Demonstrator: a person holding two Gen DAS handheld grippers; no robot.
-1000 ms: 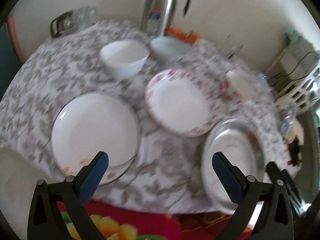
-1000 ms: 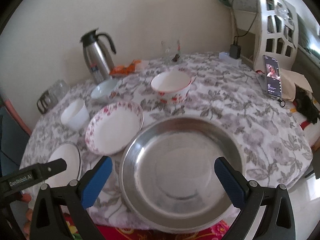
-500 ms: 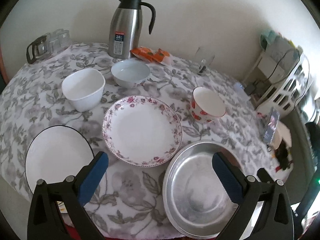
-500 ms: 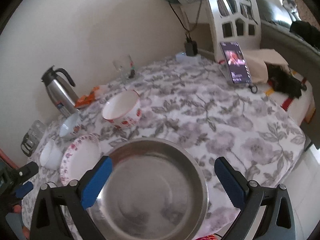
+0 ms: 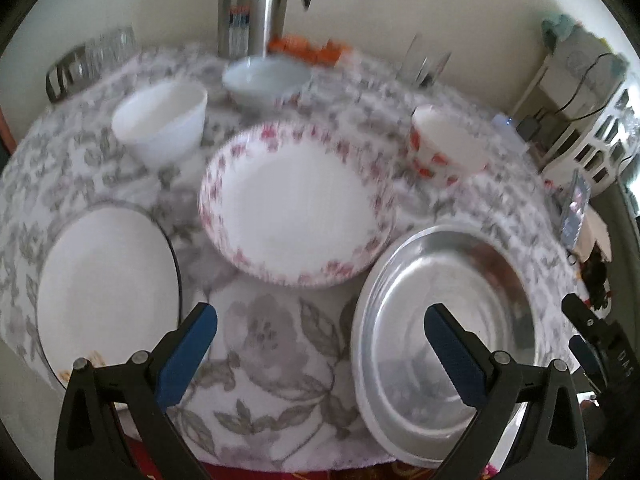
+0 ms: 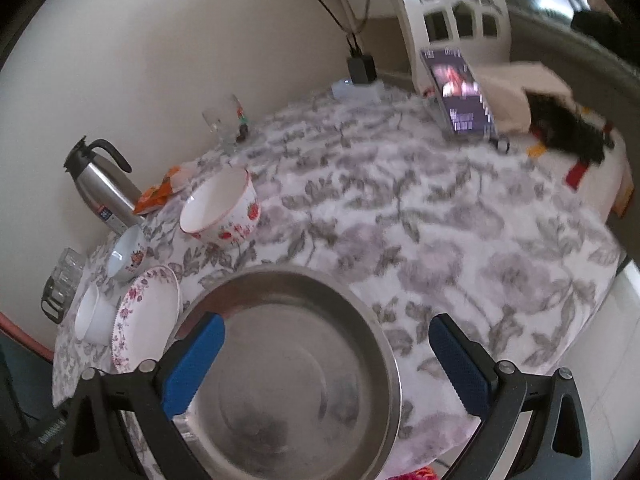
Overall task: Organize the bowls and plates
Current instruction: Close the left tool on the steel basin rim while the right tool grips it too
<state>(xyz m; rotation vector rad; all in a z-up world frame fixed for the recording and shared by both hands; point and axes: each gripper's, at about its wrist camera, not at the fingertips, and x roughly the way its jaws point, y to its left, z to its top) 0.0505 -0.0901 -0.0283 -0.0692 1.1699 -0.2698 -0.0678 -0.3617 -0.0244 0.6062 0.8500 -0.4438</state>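
You had both claws spread wide and pinching nothing: your left gripper (image 5: 320,350) hung over the table's (image 5: 276,340) near edge, your right gripper (image 6: 326,354) over the one steel plate (image 6: 296,376). I counted three plates and three bowls. From the flowered plate (image 5: 296,204), the black-rimmed plate (image 5: 108,280) lay at eight o'clock, the white bowl (image 5: 160,122) at ten, the pale bowl (image 5: 266,78) at twelve, the red-flowered bowl (image 5: 450,144) at two.
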